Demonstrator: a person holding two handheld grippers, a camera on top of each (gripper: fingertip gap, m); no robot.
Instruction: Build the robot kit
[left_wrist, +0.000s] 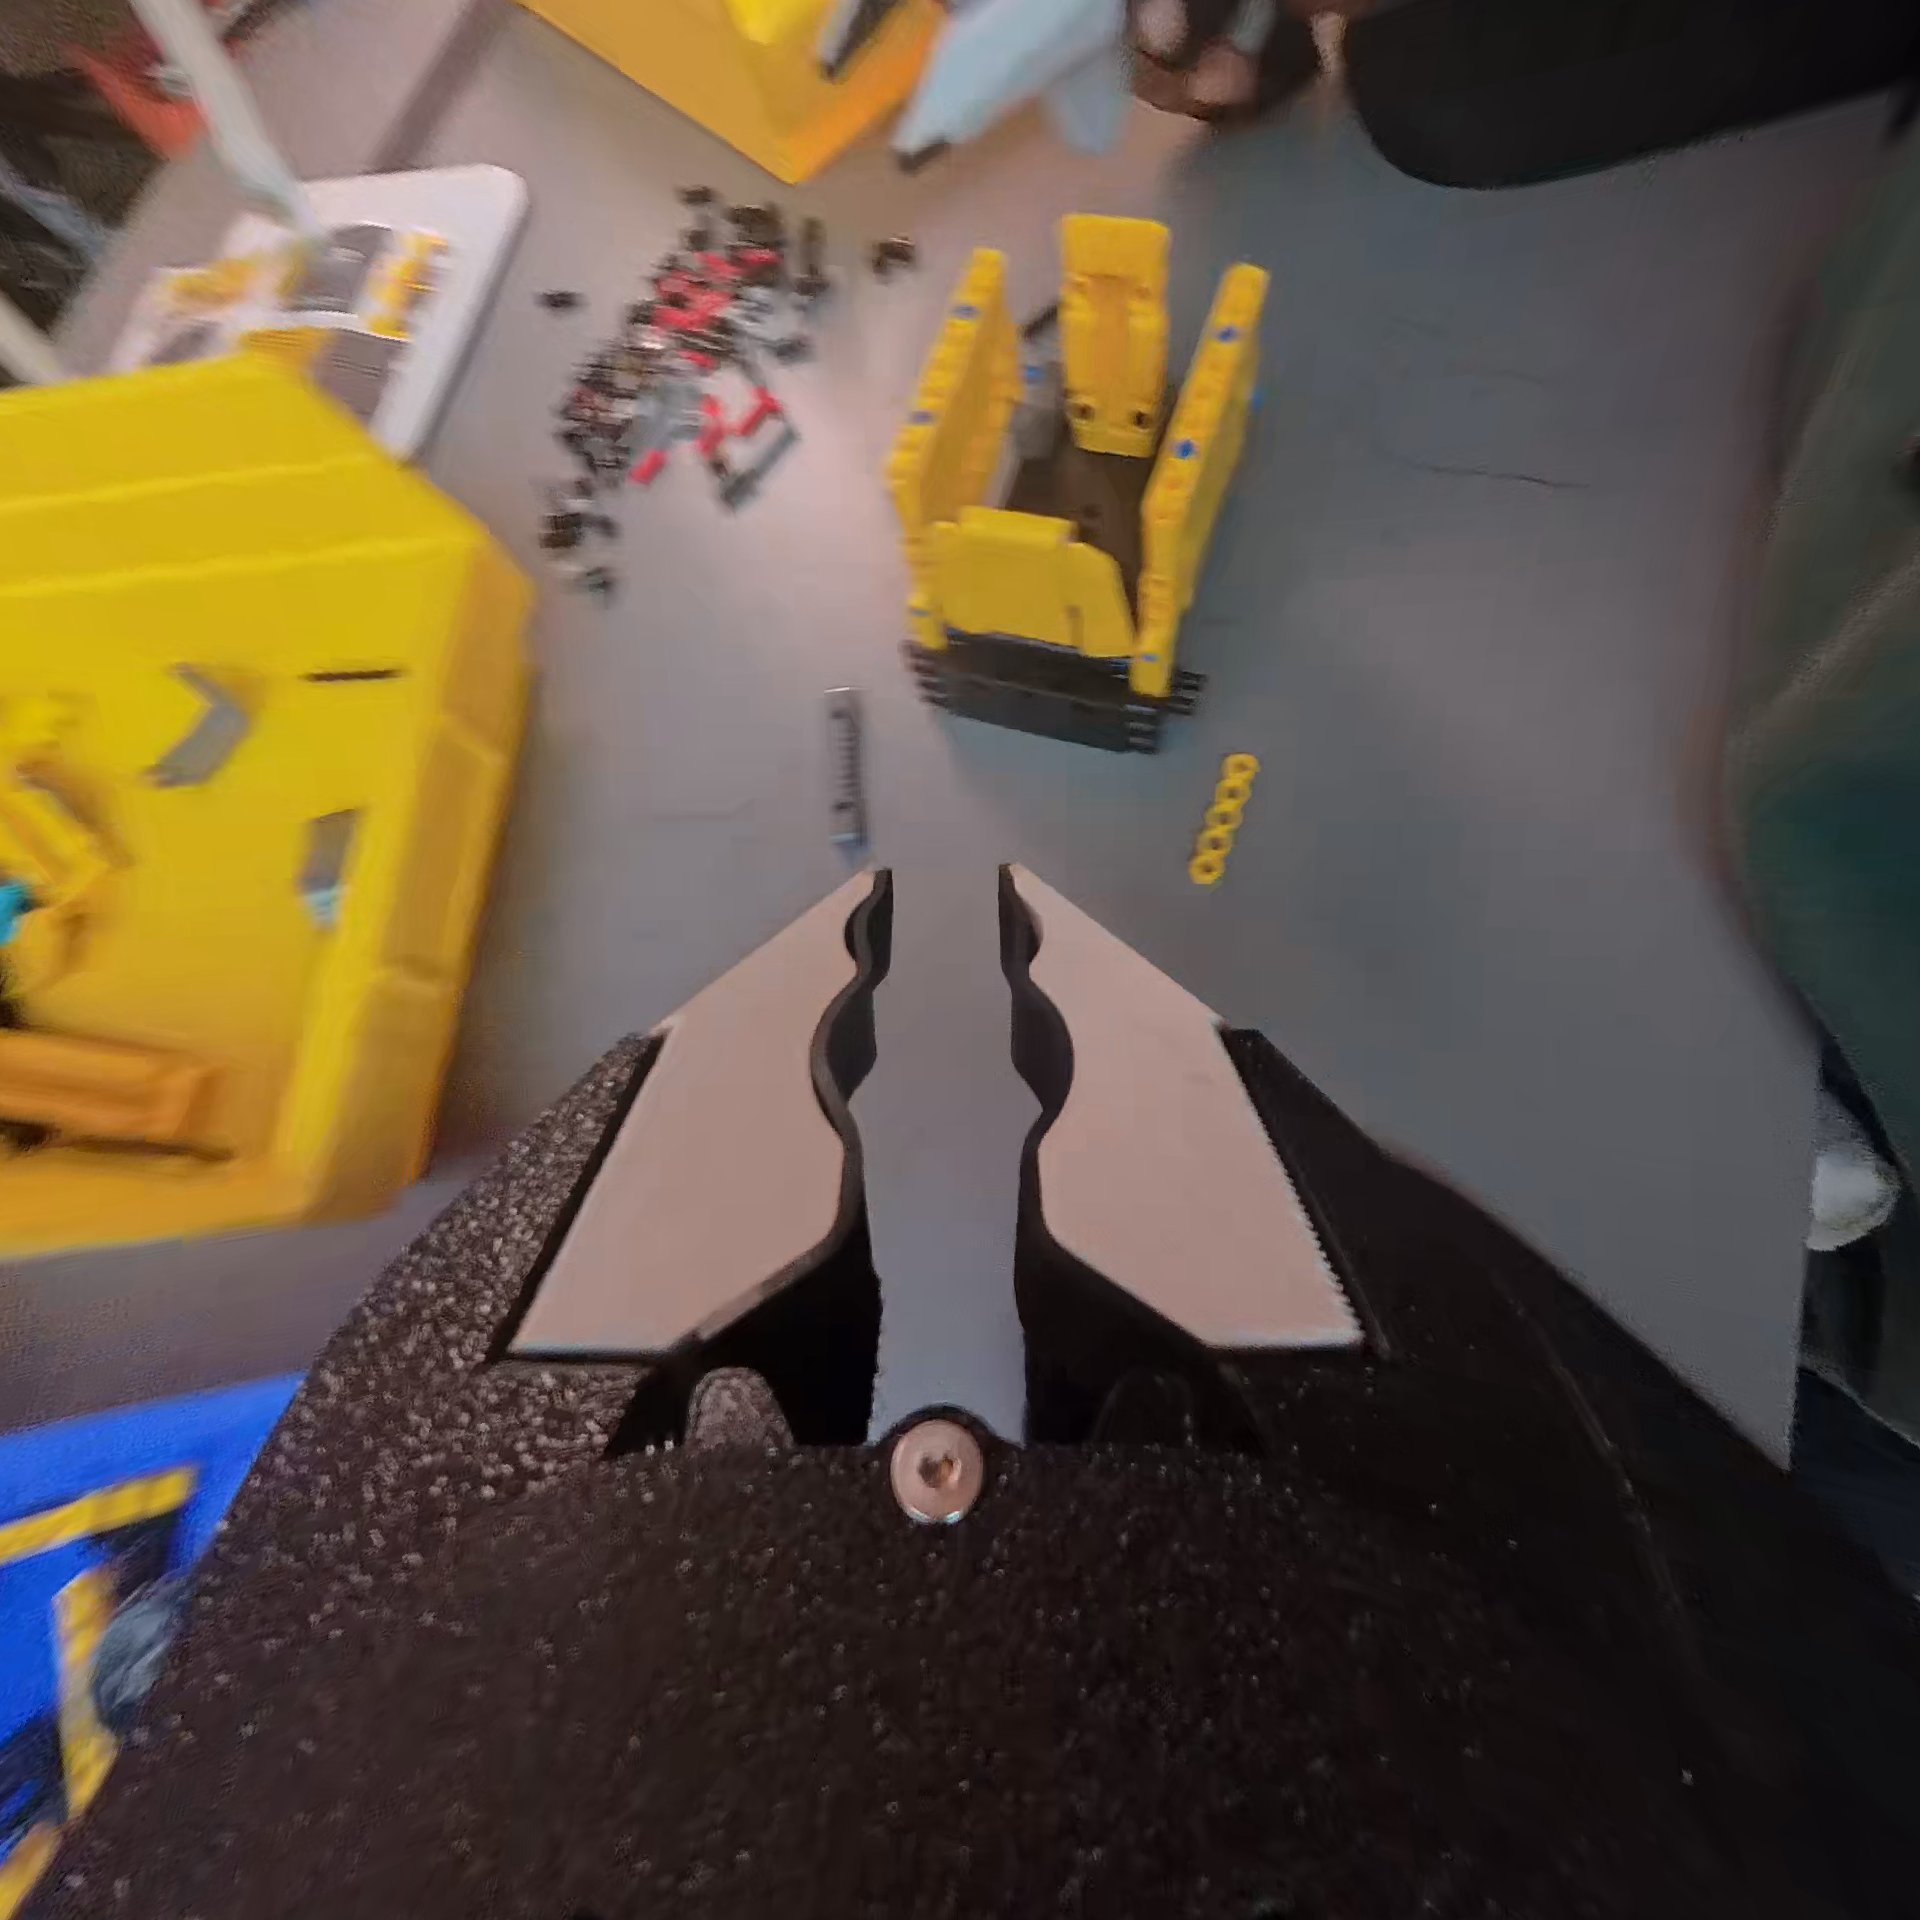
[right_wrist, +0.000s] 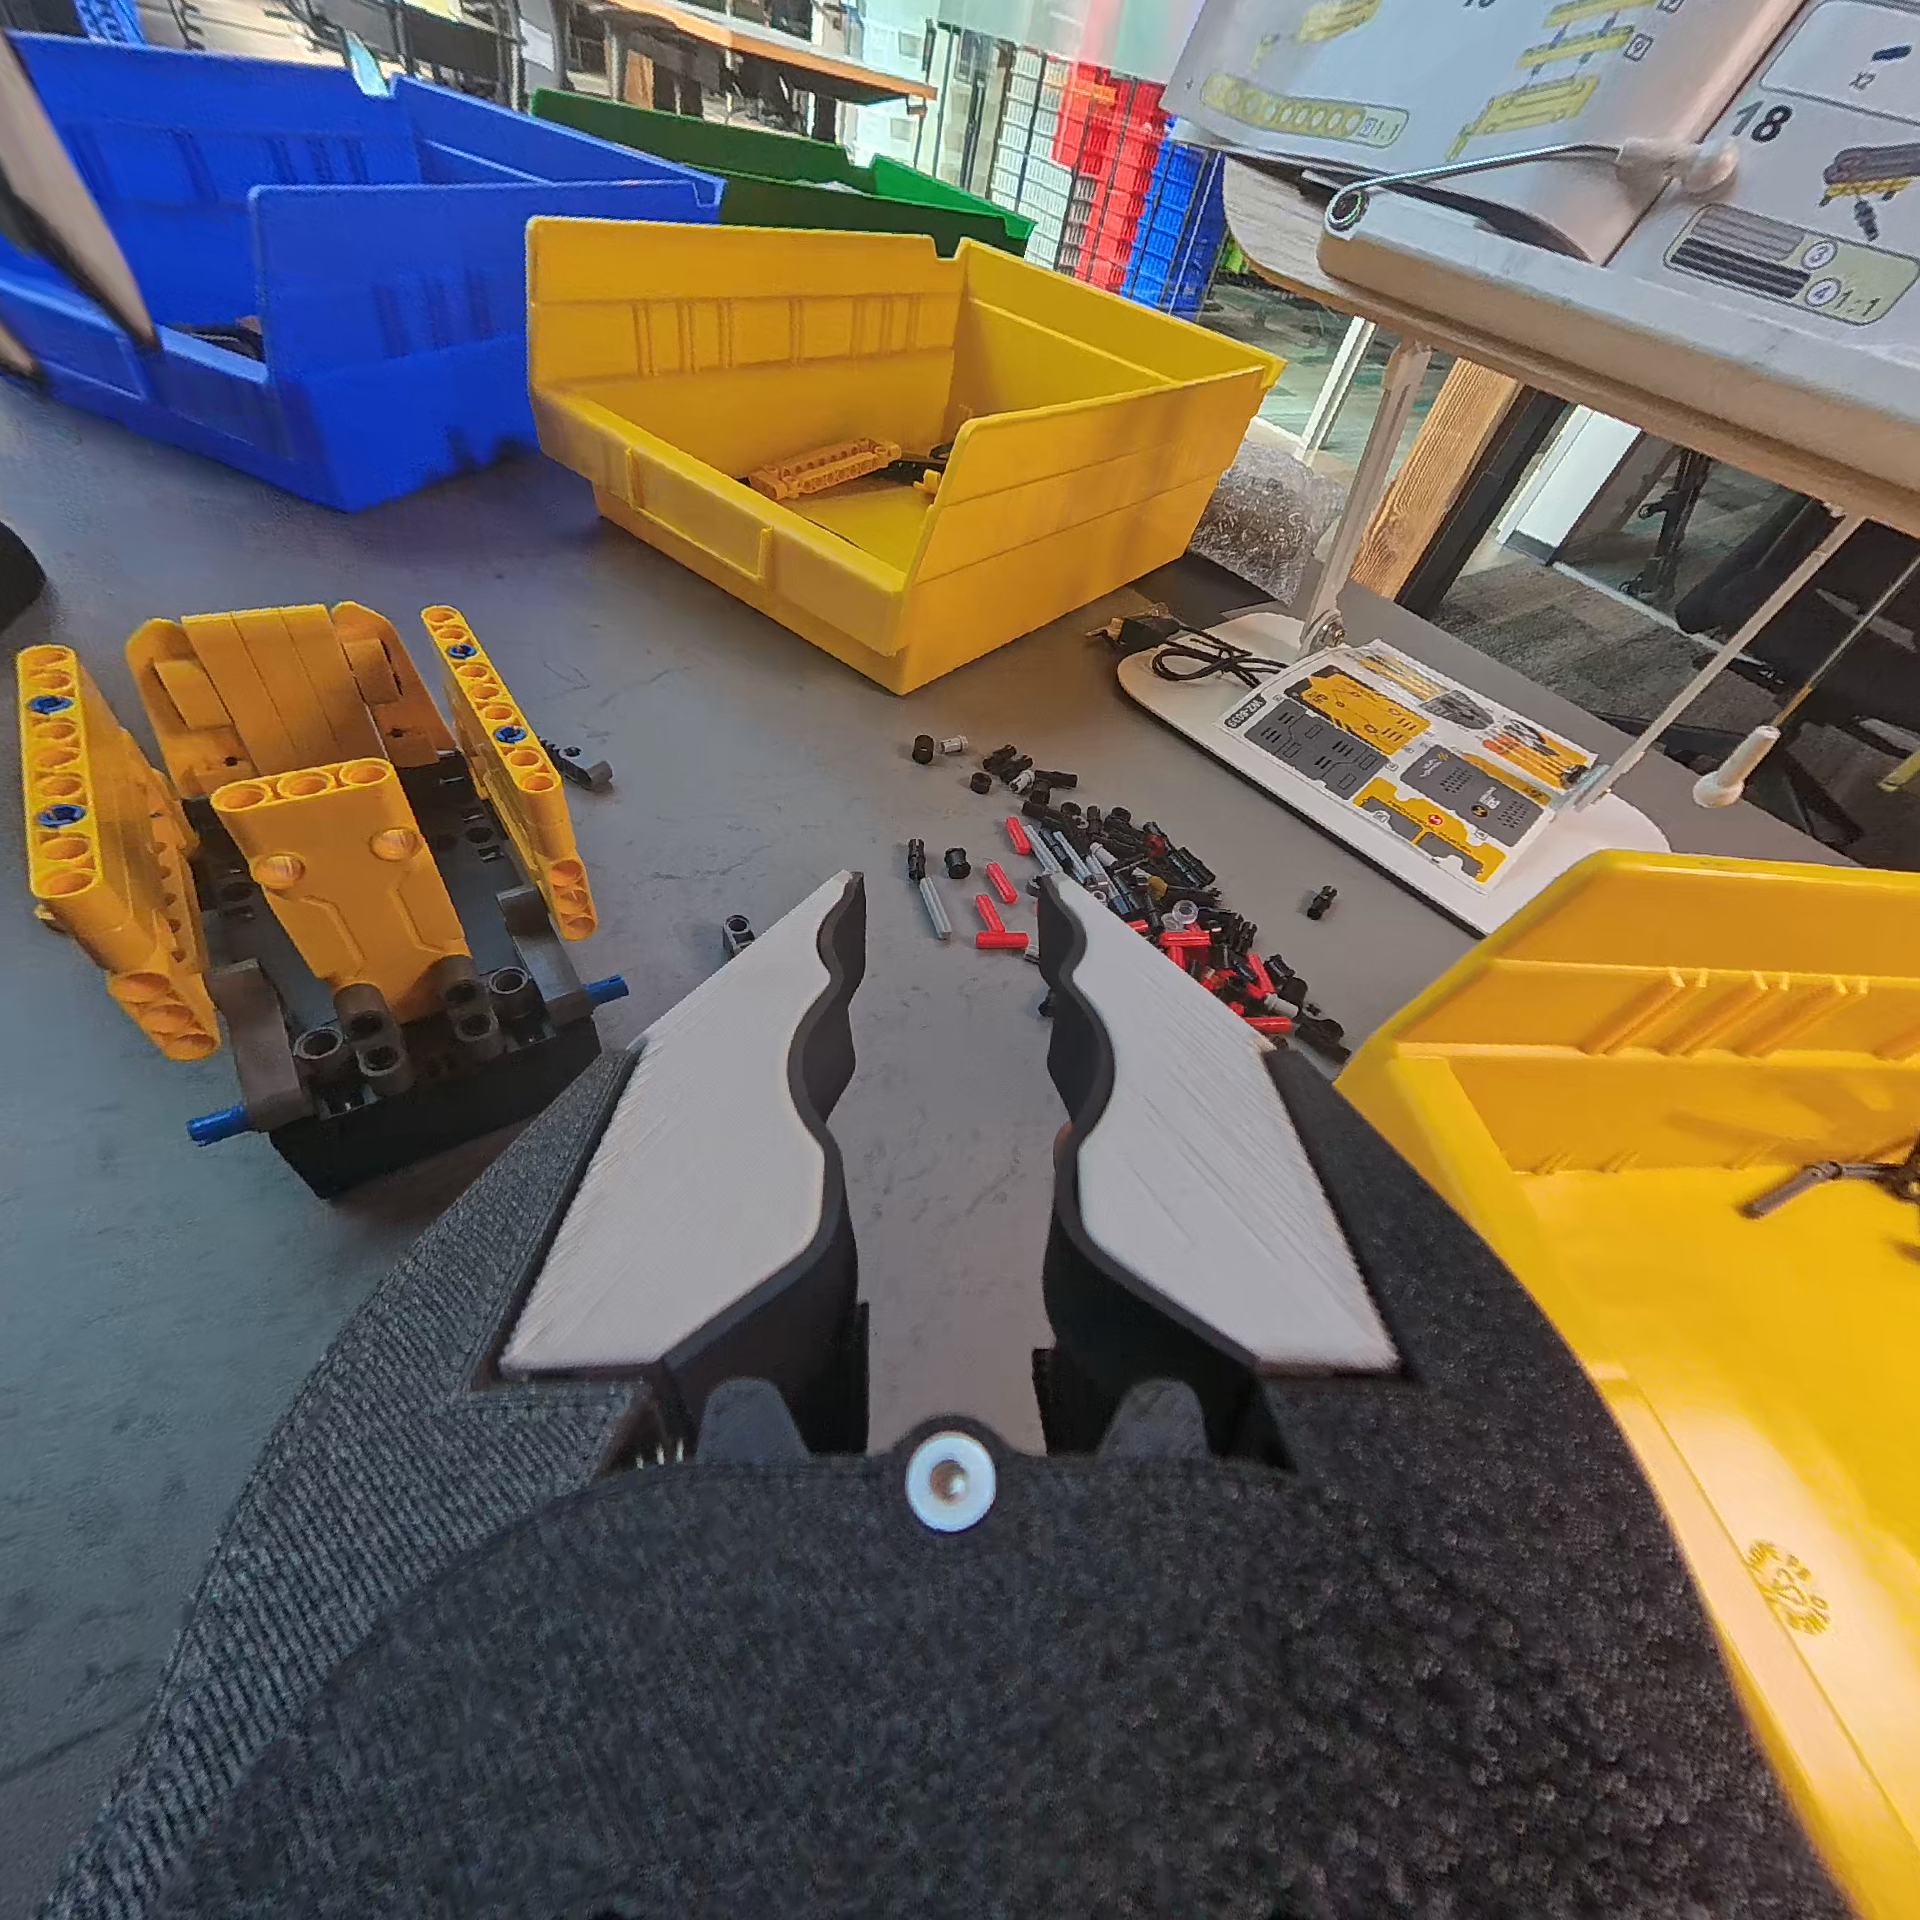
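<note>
A yellow and black brick-built assembly (left_wrist: 1070, 499) stands on the grey table; it also shows at the left of the right wrist view (right_wrist: 312, 862). My left gripper (left_wrist: 943, 883) is open and empty above the table, with a small grey piece (left_wrist: 847, 769) just ahead to its left and a short yellow holed beam (left_wrist: 1224, 819) to its right. My right gripper (right_wrist: 951, 894) is open and empty, low over the table, its tips at the near edge of a pile of small black, red and grey pins (right_wrist: 1132, 883).
A yellow bin (right_wrist: 894, 436) stands behind the pile, a blue bin (right_wrist: 312, 281) to its left, another yellow bin (right_wrist: 1662, 1195) at the right. A white stand with an instruction sheet (right_wrist: 1403, 769) is at the right. A person's dark sleeve (left_wrist: 1610, 83) shows at the top right of the left wrist view. Left tips to right tips: about 25 centimeters. From my left tips it is roughly 11 centimeters to the small grey piece (left_wrist: 847, 769); from my right, 15 centimeters.
</note>
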